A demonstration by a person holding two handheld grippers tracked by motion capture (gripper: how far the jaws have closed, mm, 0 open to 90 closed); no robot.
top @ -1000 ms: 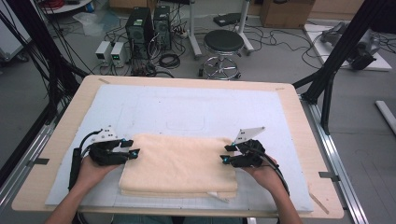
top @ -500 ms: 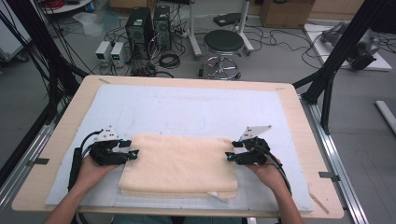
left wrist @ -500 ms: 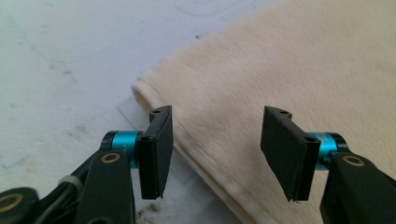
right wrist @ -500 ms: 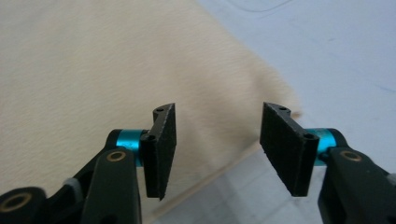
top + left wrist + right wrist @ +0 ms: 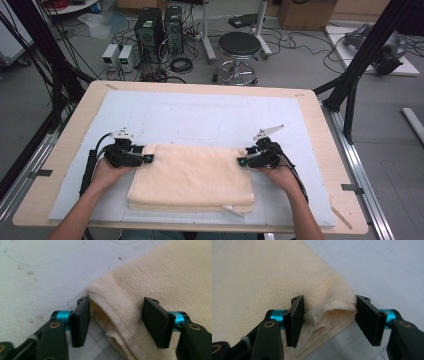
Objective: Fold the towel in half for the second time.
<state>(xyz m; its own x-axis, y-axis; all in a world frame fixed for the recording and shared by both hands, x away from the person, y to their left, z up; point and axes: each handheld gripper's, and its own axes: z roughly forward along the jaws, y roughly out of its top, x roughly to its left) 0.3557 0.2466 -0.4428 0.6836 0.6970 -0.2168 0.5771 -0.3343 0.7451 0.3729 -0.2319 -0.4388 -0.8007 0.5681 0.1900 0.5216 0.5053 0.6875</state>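
A folded cream towel [image 5: 192,175] lies flat on the pale mat [image 5: 200,115]. My left gripper [image 5: 147,159] sits low at the towel's far left corner. In the left gripper view that gripper [image 5: 116,322] straddles the folded corner [image 5: 162,272]; its jaws have just been opening and the pads [image 5: 81,320] do not squeeze it. My right gripper [image 5: 241,162] is at the far right corner. In the right gripper view this gripper [image 5: 328,320] has the puffed-up corner [image 5: 249,272] loosely between its jaws, which have just been closing a little without pinching it.
The mat covers a wooden table [image 5: 320,130] with bare mat beyond the towel. Past the table's far edge stand a round stool [image 5: 240,50], computer towers [image 5: 160,30] and cables on the floor. Black frame posts [image 5: 360,65] rise at both sides.
Both hands have shifted a little and sunk toward the mat at the towel's far corners. The jaws of both grippers stand wider than a second ago. The towel stays flat.
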